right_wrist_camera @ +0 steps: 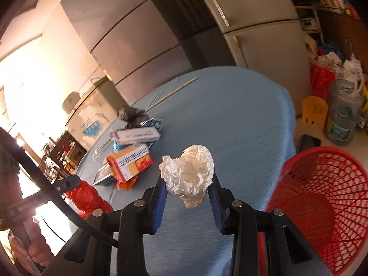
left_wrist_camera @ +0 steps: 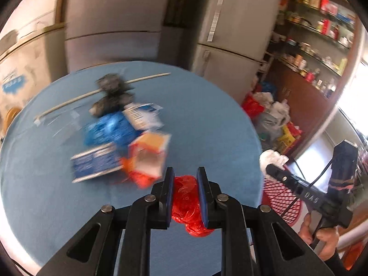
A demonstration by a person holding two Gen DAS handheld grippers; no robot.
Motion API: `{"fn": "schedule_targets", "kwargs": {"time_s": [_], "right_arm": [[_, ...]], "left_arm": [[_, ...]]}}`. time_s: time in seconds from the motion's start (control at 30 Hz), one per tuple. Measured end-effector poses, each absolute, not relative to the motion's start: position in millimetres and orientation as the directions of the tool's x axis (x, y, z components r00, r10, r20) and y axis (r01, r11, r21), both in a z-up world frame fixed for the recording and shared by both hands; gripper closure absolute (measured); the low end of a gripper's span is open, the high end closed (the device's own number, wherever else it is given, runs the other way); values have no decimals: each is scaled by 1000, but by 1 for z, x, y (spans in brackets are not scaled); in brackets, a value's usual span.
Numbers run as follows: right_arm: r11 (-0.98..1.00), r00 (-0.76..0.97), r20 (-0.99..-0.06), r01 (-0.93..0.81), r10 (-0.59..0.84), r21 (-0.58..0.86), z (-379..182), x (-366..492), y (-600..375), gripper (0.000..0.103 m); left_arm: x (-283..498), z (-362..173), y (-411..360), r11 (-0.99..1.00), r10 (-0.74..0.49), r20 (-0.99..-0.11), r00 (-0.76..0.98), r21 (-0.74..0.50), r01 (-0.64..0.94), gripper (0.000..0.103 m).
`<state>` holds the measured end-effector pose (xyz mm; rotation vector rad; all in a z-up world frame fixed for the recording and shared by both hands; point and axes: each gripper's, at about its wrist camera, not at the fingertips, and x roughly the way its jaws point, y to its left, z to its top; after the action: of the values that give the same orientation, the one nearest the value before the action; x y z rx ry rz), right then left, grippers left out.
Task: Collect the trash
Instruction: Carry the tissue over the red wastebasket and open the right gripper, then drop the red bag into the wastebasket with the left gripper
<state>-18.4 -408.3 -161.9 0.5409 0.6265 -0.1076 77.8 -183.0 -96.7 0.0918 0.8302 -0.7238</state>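
Though L view hides it, basket (right_wrist_camera: 322, 197) visible R.

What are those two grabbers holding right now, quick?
Left gripper: shut on the red bag.
Right gripper: shut on the white wad.

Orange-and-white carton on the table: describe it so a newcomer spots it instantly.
Start at the blue table and find the trash pile on it. The orange-and-white carton lies at the pile's near end, just past the tongs. Its neighbours are blue-and-white boxes and a black bag; only it is orange.
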Motion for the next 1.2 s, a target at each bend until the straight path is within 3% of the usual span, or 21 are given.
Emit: {"fn": "schedule_targets", "kwargs": {"time_s": [0.3, 0.5, 0.57, 0.6, 0.63, 0.67, 0.7, 0.73, 1.2], "right_arm": [[777, 785, -612, 444, -97, 446, -172, -86, -481, 65], [704, 750, -641, 544, -164, 457, -184, -126, -524, 63], [684, 746, -644, 561, -172, 467, -187, -134, -533, 63], [672, 746, -646, 564, -164, 481, -189, -138, -537, 63], [664, 745, -648, 565, -155, 491, -190, -139, -539, 62], [656, 743, -652, 569, -152, 496, -192, -141, -541, 53], [650, 742, -653, 573, -153, 499, -193, -142, -543, 39], [646, 742, -651, 576, -157, 501, -193, -142, -542, 35], [686, 761, -636, 532, -130, 497, -183, -114, -523, 35]], "left_arm": [[48, -90, -307, 567, -660, -687, 304, -190, 801, 83], [27, -100, -373, 468, -664, -717, 212, -177, 866, 81], [21, -106, -390, 449, -650, -734, 199, -158, 879, 73], [19, -109, -396, 442, -642, -742, 191, -155, 884, 61], [18, -111, -399, 441, -636, -748, 188, -153, 884, 52], [18, -112, -400, 444, -637, -747, 191, -152, 883, 41], [18, -112, -401, 448, -640, -743, 199, -149, 882, 40], [18, -112, -400, 451, -640, -739, 211, -139, 882, 40], [24, -106, -316, 550, -598, -736, 317, -89, 831, 34]]}}
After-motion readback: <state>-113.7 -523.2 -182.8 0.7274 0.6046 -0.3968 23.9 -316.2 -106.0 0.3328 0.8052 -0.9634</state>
